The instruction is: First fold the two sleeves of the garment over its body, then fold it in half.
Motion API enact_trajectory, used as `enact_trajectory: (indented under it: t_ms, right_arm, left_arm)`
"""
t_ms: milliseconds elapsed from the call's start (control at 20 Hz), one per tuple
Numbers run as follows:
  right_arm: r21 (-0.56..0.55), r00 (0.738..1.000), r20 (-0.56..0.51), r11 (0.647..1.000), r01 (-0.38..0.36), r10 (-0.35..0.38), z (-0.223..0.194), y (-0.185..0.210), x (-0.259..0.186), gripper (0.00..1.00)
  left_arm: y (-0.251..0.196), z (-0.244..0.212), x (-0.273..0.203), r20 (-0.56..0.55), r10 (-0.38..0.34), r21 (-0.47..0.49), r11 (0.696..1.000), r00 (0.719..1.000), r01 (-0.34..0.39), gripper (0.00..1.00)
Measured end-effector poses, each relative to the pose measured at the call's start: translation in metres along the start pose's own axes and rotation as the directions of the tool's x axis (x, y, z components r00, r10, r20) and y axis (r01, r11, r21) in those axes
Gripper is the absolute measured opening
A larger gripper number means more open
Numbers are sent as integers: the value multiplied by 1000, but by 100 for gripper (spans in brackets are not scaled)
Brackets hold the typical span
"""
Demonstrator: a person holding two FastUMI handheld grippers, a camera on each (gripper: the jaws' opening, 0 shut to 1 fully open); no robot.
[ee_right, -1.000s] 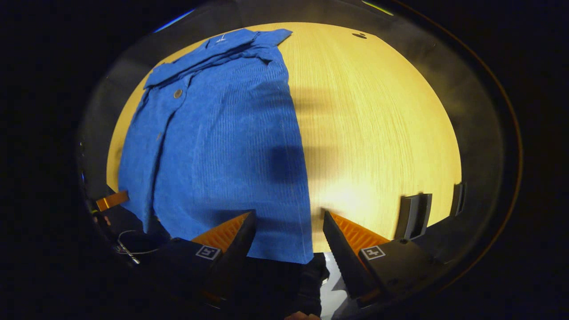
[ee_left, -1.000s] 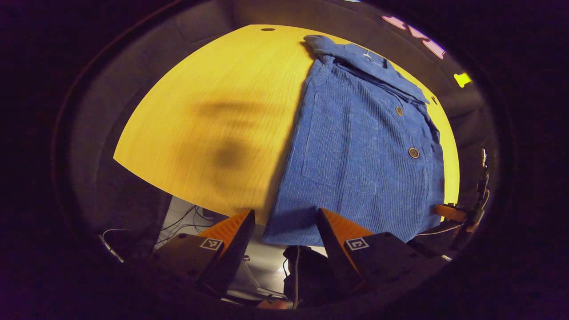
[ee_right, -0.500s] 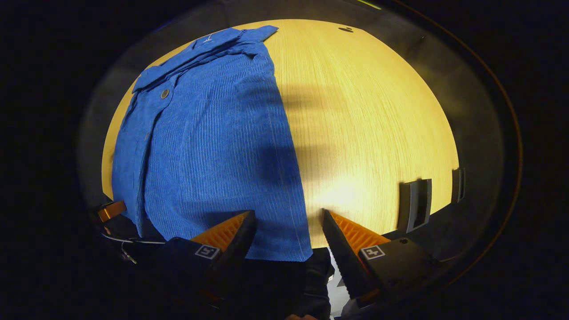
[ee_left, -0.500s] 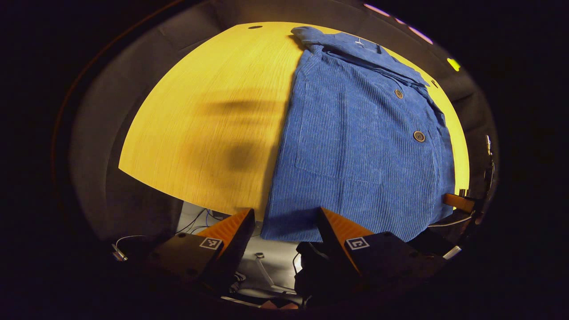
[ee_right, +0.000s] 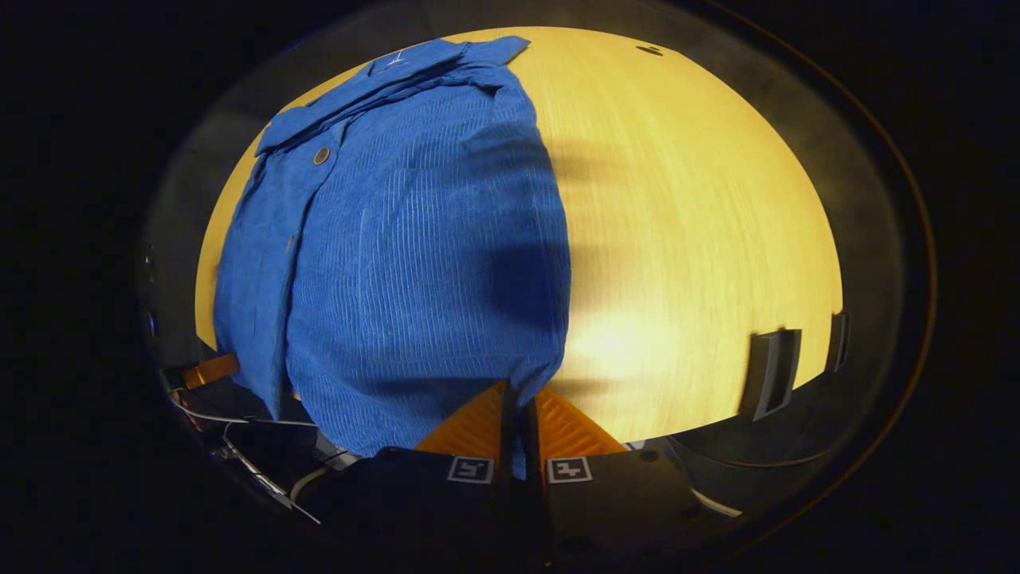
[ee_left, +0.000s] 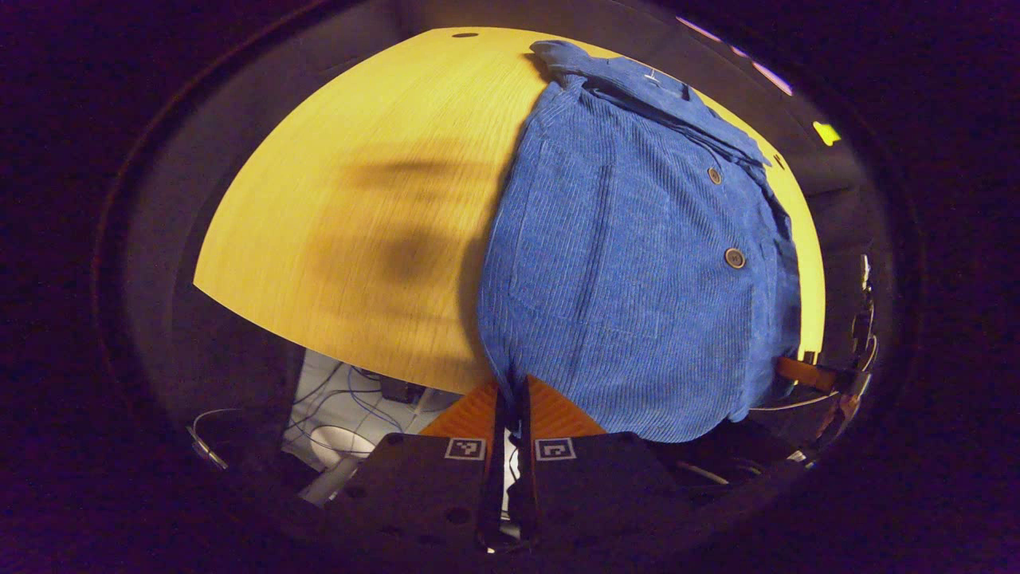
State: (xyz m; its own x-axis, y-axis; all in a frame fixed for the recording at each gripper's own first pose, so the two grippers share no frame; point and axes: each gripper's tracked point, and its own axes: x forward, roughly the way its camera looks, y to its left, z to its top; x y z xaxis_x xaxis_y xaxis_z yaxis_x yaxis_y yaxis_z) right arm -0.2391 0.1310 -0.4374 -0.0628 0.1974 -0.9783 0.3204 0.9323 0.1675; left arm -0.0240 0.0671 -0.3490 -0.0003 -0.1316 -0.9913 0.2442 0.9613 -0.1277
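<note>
Garment: we see a blue ribbed corduroy button-front shirt (ee_left: pixel 629 263) lying on the round yellow wooden desk (ee_left: pixel 358 215); its collar points to the far edge, its hem reaches the near edge; the sleeves are already folded over the body.
Left hand-held gripper (ee_left: pixel 510 399): we see its fingers pressed together on the hem's near corner; the cloth bulges up just beyond them.
Right hand-held gripper (ee_right: pixel 519 414): likewise clamped narrow on the hem's other corner; the fabric rises in a hump beside it.
Buttons: two round ones (ee_left: pixel 734 257) show along the placket.
Desk edge: two dark upright brackets (ee_right: pixel 771 373) stand at the rim in the right gripper view.
</note>
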Motion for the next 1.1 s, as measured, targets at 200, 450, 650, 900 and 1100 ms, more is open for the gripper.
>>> enact_trajectory:
  t_ms: [200, 450, 650, 900, 1100]
  right_arm:
    - [82, 994, -18, 991, -103, 105, 4, 13, -4, 10]
    - [101, 984, 41, 979, -179, 175, 14, 29, -30, 2]
    - [65, 974, 105, 976, -206, 199, 42, 44, -59, 2]
    - [23, 963, 148, 972, -233, 227, 83, 65, -86, 2]
    - [-17, 952, 189, 970, -244, 242, 121, 82, -110, 2]
  left_arm:
    - [-3, 2, -4, 5, -75, 8, 997, 997, 75, 0]
    - [-19, 19, -30, 69, -128, 71, 990, 989, 123, 0]
    - [-30, 44, -61, 124, -166, 122, 981, 978, 151, 0]
    - [-47, 81, -90, 155, -178, 195, 970, 972, 146, 0]
    - [-56, 118, -113, 204, -166, 242, 964, 965, 115, 0]
